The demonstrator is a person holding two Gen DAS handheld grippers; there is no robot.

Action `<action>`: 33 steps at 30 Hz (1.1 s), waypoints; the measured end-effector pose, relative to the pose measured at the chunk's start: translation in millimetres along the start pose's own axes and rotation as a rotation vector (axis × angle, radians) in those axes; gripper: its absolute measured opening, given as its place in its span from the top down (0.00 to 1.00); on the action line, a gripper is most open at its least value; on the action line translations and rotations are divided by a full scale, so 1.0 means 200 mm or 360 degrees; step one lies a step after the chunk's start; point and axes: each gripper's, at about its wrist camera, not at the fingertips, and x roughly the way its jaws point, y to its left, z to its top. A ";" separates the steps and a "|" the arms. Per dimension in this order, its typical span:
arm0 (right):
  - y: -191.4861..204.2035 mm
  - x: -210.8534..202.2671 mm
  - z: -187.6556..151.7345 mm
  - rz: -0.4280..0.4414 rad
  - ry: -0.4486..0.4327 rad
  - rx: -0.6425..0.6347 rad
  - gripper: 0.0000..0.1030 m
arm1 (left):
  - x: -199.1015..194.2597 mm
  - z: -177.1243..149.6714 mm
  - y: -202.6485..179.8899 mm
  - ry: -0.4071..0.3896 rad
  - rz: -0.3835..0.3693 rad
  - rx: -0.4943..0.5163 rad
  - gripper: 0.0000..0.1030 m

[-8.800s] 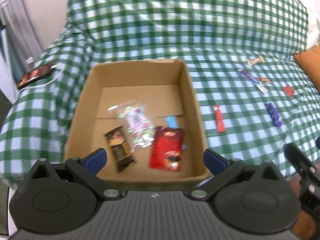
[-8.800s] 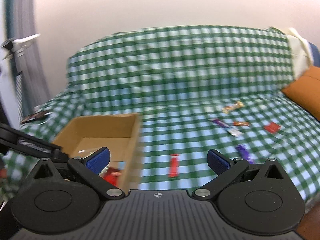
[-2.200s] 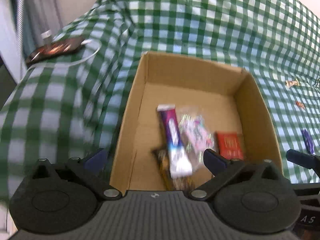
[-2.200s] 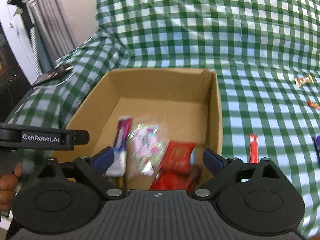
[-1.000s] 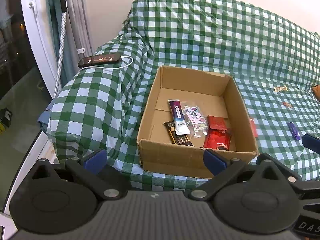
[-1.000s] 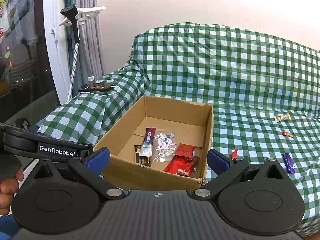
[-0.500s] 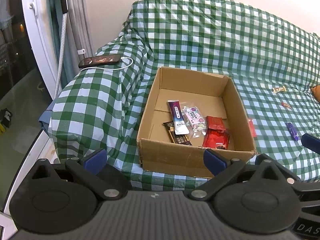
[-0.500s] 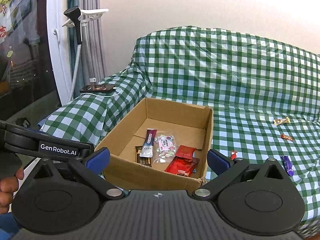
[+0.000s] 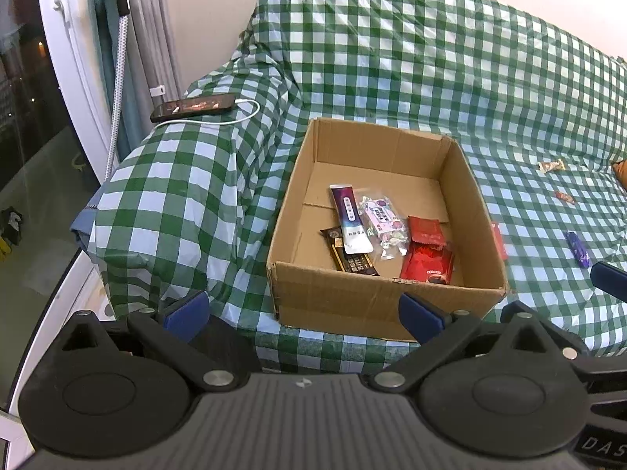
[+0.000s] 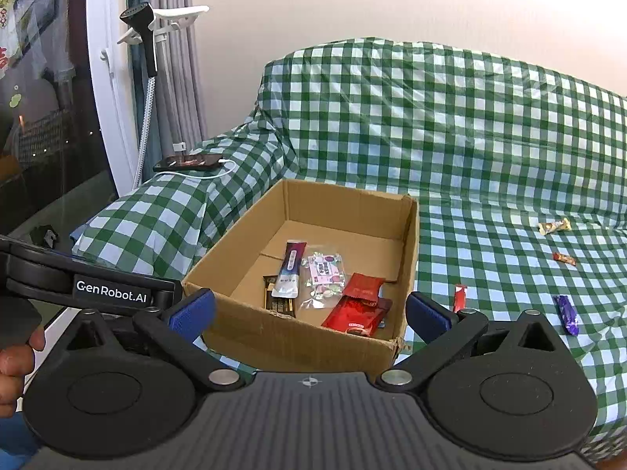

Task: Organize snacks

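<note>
An open cardboard box [image 9: 290,211] [image 10: 235,250] sits on a green-checked sofa and holds several snacks: a purple-and-white stick pack [image 9: 350,219] [image 10: 290,268], a clear candy bag [image 9: 382,219] [image 10: 324,274], a dark bar [image 9: 352,262] and red packets [image 9: 427,262] [image 10: 358,311]. Loose on the cover to the box's right lie a red stick [image 10: 459,297], a purple bar [image 9: 578,248] [image 10: 567,313], a small orange-red candy [image 10: 564,258] and a gold wrapper [image 9: 551,165] [image 10: 553,226]. My left gripper [image 9: 303,313] and right gripper [image 10: 309,309] both hang open and empty, short of the box's near wall.
A phone [image 9: 194,106] [image 10: 188,162] on a white cable lies on the sofa's left arm. A glass door and curtain stand at far left, with a handheld steamer [image 10: 143,35] on a stand. An orange cushion edge [image 9: 621,170] shows at far right. A hand [image 10: 15,368] holds the left tool.
Since 2.2 s ago both grippers have pulled back and up from over the box. In the last second the views barely shift; the snacks in the box lie still.
</note>
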 end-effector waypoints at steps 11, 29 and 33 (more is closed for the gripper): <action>-0.08 0.06 -0.02 0.0015 0.0044 0.0078 0.00 | 0.08 0.01 -0.04 0.0057 0.0036 0.0058 0.00; -0.61 0.03 -0.06 -0.0283 -0.0041 0.0414 0.00 | 0.18 0.25 -0.42 0.0009 -0.0023 0.0254 0.00; -0.82 0.01 -0.10 -0.0433 -0.0050 0.0529 0.00 | 0.23 0.33 -0.60 0.0023 -0.0111 0.0314 0.00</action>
